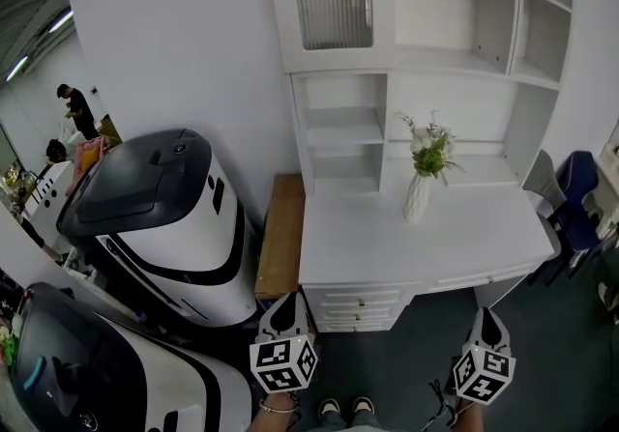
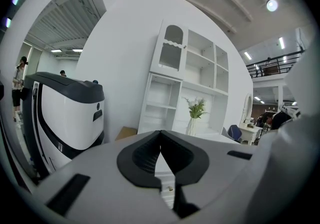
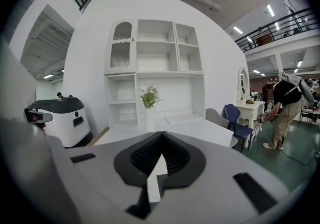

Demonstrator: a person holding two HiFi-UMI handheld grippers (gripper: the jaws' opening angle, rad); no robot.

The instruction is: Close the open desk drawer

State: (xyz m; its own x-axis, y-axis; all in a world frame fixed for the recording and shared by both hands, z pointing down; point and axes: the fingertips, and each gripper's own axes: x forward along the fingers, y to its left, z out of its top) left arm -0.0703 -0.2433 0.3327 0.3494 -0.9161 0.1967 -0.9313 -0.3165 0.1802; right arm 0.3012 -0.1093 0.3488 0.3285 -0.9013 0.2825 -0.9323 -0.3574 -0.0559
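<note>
Wide white drawer [image 1: 488, 276] (slightly out) beneath the desktop.

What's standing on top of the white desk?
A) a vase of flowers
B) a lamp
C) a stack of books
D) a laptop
A: a vase of flowers stands upright on the desk.

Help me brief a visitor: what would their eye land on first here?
A tall white desk with shelves fills the middle, a white vase of flowers standing on its top. Two bulky black-and-white machines crowd the floor at its left.
</note>
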